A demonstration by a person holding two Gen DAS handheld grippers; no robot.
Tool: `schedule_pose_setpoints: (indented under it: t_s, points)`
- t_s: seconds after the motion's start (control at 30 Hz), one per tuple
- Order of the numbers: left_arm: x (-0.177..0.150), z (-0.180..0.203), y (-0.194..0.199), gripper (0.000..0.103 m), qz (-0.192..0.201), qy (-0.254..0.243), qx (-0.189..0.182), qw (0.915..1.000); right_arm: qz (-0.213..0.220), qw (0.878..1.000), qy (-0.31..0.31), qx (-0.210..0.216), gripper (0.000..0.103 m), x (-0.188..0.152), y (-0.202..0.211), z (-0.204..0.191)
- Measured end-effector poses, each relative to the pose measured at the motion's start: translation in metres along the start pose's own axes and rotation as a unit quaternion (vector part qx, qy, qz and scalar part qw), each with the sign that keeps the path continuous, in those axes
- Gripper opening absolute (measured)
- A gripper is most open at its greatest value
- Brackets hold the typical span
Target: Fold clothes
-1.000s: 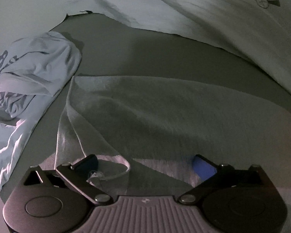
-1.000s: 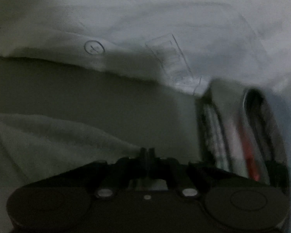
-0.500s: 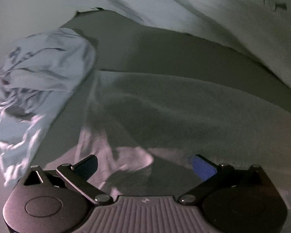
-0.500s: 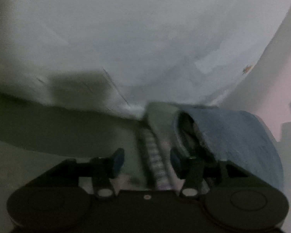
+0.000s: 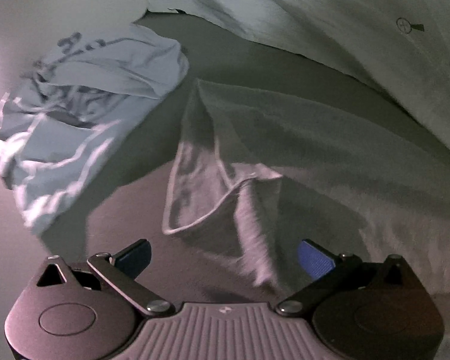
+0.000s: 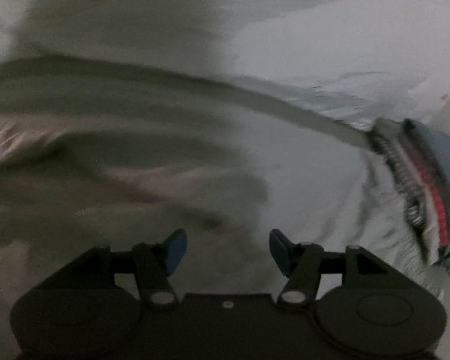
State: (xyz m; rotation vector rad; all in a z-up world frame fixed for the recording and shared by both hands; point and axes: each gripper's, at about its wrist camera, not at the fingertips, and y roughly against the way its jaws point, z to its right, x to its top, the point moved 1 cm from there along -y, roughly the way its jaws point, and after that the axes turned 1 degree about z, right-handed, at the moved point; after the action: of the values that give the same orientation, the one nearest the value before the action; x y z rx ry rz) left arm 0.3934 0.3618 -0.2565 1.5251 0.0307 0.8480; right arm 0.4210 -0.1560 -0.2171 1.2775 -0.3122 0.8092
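Dim bed [image 5: 255, 69]: both grippers, left [image 5: 223, 258] and right [image 6: 228, 250], now gape empty, the right having just let go, leaving the towel [image 5: 285, 138] lying mid-bed, its near corner flipped over, partly folded.

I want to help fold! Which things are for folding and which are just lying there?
For folding:
towel
crumpled shirt
left gripper
right gripper

Just lying there:
white sheet
stack of folded clothes

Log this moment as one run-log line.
left gripper: open, empty | right gripper: open, empty | grey terry towel: rumpled, corner flipped | pale blue crumpled shirt: unfolded
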Motion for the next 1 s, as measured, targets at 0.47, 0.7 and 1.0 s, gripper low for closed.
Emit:
schedule_pose_setpoints:
  t_s: [0.47, 0.7, 1.0]
  points:
    - [0.050, -0.029, 0.042, 0.004, 0.113, 0.055, 0.011, 0.9921, 0.041, 0.992, 0.120, 0.006, 0.062, 0.010, 0.028, -0.087]
    - [0.035, -0.028, 0.031, 0.005, 0.088, 0.057, 0.001, 0.9945, 0.032, 0.960, 0.280, -0.005, 0.045, 0.028, -0.034, -0.118]
    - [0.024, -0.044, 0.052, 0.007, 0.097, 0.063, -0.011, 0.9932, 0.004, 0.944, 0.319, 0.087, 0.000, 0.045, -0.052, -0.113]
